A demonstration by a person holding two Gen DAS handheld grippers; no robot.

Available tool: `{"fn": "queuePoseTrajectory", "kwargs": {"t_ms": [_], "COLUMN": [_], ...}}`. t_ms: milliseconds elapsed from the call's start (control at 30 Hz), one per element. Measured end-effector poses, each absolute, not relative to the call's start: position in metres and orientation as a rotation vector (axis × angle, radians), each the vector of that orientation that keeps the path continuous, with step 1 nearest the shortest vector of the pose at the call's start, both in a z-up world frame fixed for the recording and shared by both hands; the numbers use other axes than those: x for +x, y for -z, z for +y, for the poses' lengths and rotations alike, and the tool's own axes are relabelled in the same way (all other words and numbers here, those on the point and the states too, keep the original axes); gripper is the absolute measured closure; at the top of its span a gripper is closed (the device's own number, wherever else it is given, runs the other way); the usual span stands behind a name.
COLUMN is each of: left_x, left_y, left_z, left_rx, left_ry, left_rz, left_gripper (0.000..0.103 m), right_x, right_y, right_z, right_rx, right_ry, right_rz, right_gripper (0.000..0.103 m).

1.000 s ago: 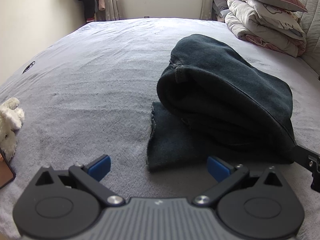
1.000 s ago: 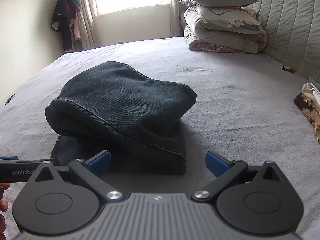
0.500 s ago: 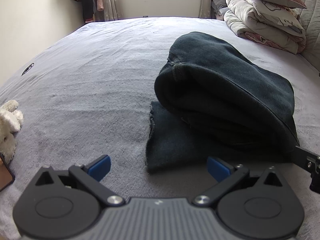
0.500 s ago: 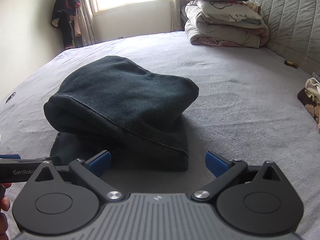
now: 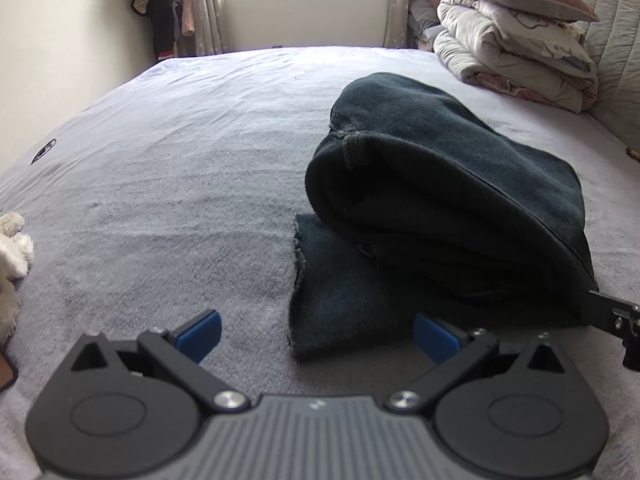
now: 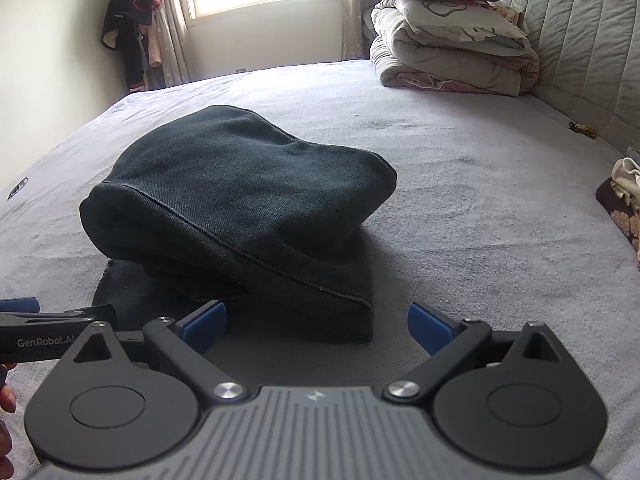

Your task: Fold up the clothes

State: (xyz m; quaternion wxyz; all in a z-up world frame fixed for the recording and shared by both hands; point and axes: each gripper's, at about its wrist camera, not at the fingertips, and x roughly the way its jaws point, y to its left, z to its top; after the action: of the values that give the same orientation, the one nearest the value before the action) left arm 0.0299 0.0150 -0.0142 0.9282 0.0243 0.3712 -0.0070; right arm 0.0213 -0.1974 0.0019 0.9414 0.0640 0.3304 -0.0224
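A dark denim garment [image 5: 440,200] lies folded in a thick bundle on the grey bed [image 5: 180,160], with one flat frayed layer [image 5: 340,296] sticking out underneath toward me. My left gripper [image 5: 318,334] stands open just in front of that layer, nothing between its blue pads [image 5: 200,332]. In the right wrist view the same bundle [image 6: 240,200] lies just beyond my right gripper [image 6: 316,326], which is open and holds nothing. The left gripper's tip [image 6: 60,320] shows at that view's left edge, and the right gripper's tip [image 5: 616,316] at the left view's right edge.
Stacked quilts and a pillow [image 6: 448,40] sit at the bed's far right by a padded headboard [image 6: 592,40]. Clothes hang in the far corner [image 5: 164,8]. A white plush toy [image 5: 12,256] lies at the left, patterned fabric [image 6: 624,200] at the right edge.
Both grippers have tilted and edged slightly, so the bundle sits a little lower in each view. The garment has not moved and both grippers stay open.
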Motion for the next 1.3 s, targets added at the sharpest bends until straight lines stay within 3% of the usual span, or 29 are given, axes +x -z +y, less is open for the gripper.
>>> {"fn": "queuePoseTrajectory", "kwargs": {"t_ms": [767, 833, 900, 1300], "left_x": [0.047, 0.049, 0.05, 0.056], "left_y": [0.021, 0.022, 0.022, 0.024], "left_z": [0.029, 0.03, 0.031, 0.045], "left_rx": [0.005, 0.008, 0.006, -0.054], "left_ry": [0.03, 0.01, 0.001, 0.03], "left_rz": [0.791, 0.792, 0.797, 0.833], "left_gripper": [0.0, 0.0, 0.0, 0.0], "right_x": [0.037, 0.037, 0.038, 0.051], "right_y": [0.0, -0.002, -0.004, -0.015], "right_z": [-0.203, -0.202, -0.203, -0.167], "right_rx": [0.162, 0.164, 0.172, 0.067], "right_ry": [0.01, -0.005, -0.025, -0.103], "right_rz": [0.696, 0.689, 0.687, 0.635], "right_gripper": [0.003, 0.006, 0.017, 0.018]}}
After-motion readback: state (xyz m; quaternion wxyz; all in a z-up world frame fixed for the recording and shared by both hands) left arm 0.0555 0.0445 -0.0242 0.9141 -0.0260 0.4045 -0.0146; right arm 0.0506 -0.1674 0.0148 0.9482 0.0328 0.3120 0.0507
